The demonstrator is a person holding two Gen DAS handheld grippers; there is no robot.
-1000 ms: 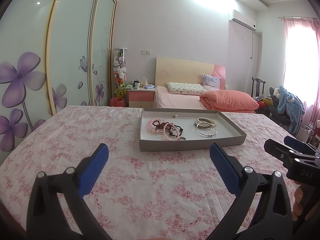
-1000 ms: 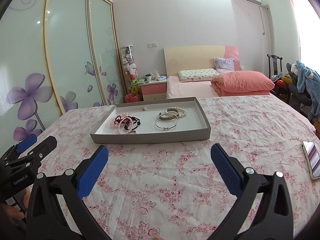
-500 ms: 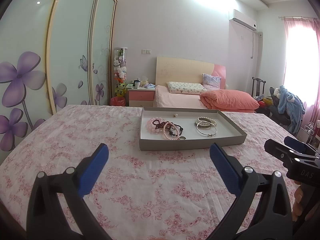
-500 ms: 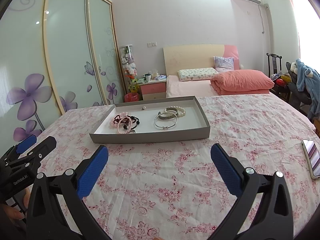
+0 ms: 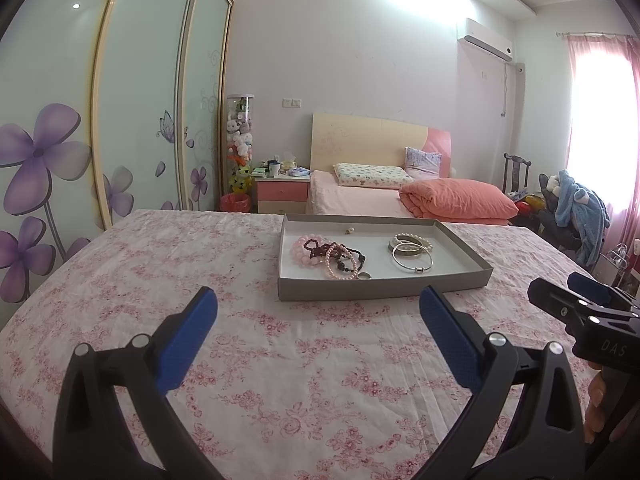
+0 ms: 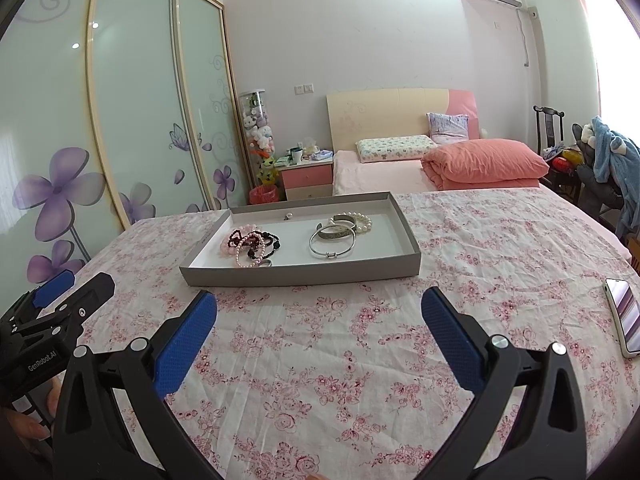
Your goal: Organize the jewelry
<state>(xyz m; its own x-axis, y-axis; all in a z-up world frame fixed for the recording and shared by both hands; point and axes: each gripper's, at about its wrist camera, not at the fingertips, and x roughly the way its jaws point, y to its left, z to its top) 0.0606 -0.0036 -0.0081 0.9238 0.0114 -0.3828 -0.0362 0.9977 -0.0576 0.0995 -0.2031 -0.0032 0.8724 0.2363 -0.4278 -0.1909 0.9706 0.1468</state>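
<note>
Shallow grey tray [image 6: 304, 278] with white floor is laid flat on the floral cloth. At its left end a tangled heap of beaded bracelets [image 6: 250, 245] is seen: pale pink, dark red, black, pearl-pink, with a small ring [image 6: 265, 263] touching the heap's near edge. Right of centre, silver bangles [image 6: 333, 237] are overlapped, a white pearl bracelet [image 6: 362, 220] just behind. A tiny ornament [image 6: 288, 215] is set apart near the far wall.

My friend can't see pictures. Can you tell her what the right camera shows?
An open gripper hovers over a flowery cloth, facing a grey tray of bracelets and bangles. A phone lies at right.
</note>
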